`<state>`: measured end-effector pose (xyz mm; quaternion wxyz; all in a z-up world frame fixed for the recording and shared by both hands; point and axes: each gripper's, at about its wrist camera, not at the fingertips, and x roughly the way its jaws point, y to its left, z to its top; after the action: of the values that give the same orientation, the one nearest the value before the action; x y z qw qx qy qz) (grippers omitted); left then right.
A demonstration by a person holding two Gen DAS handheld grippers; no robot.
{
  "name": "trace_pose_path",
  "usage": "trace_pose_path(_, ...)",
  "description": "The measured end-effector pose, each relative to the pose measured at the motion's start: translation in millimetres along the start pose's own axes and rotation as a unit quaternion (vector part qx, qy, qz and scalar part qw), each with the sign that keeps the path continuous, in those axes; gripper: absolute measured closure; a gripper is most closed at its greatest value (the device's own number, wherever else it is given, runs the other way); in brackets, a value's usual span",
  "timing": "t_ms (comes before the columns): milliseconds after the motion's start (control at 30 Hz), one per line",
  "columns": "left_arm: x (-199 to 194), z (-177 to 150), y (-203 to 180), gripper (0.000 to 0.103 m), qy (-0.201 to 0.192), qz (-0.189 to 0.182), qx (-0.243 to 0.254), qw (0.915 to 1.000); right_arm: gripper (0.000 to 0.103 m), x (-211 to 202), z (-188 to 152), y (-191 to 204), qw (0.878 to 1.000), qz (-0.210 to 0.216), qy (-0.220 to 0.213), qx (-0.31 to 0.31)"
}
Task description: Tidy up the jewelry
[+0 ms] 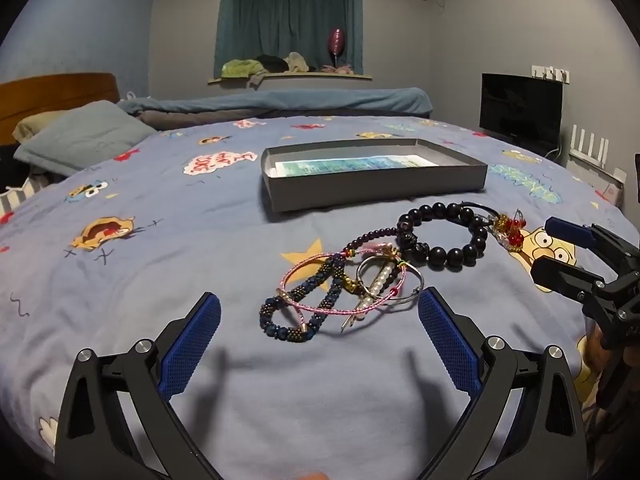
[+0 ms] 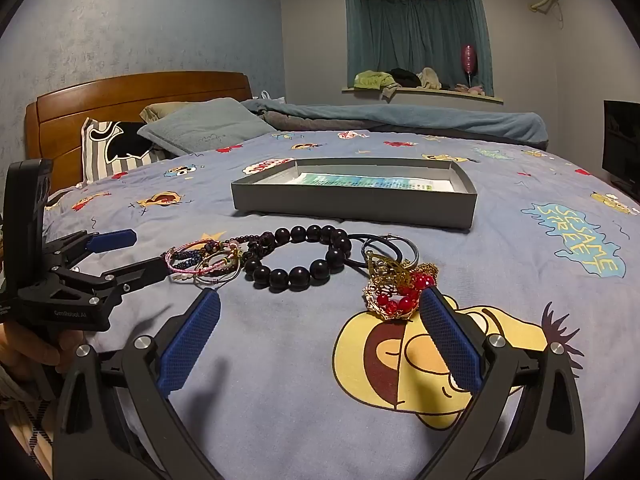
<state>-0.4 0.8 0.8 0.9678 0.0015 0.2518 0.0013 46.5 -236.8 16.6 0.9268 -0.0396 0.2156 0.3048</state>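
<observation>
both grippers hover over the cartoon bedsheet [image 1: 160, 280] with jaws spread wide, gripping nothing. the left gripper [image 1: 320, 336] faces a tangle of jewelry — a pink cord bracelet [image 1: 320, 308], a blue beaded bracelet [image 1: 296, 312] and a silver bangle [image 1: 400, 284]. the black bead bracelet [image 2: 300, 256] lies just beyond. the right gripper [image 2: 320, 332] sits near the red-and-gold ornament [image 2: 396, 292] (its right pad almost touching). the grey box [image 2: 352, 204] lies open farther back.

Jewelry pile [image 1: 372, 272] lies on the bedspread [image 1: 160, 280] — box [image 1: 374, 190] behind it.
</observation>
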Motion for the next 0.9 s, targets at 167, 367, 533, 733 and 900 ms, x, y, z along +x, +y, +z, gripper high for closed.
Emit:
trace_pose_path(167, -4.6, 0.8, 0.8, 0.005, -0.007, -0.006, -0.002, 1.0, 0.005, -0.3, -0.1, -0.2, 1.0, 0.0, 0.0, 0.0)
trace_pose_path(367, -9.4, 3.0, 0.1, 0.005, -0.009, -0.017, 0.0, 0.9998, 0.005, -0.4, -0.2, -0.2, 1.0, 0.0, 0.0, 0.001)
trace_pose_path(533, -9.4, 4.0, -2.1, 0.005, -0.008, -0.023, 0.003, 0.9997, 0.005, -0.4, -0.3, -0.1, 1.0, 0.0, 0.0, 0.0)
trace_pose_path(733, -8.9, 3.7, -2.6, 0.005, -0.008, -0.024, 0.003, 0.9997, 0.005, 0.3, -0.5, 0.1, 1.0, 0.001, 0.001, 0.0)
trace_pose_path(900, -8.4, 3.0, -1.8, 0.005, -0.007, -0.023, 0.003, 0.9997, 0.005, 1.0, -0.7, 0.3, 1.0, 0.001, 0.001, 0.0)
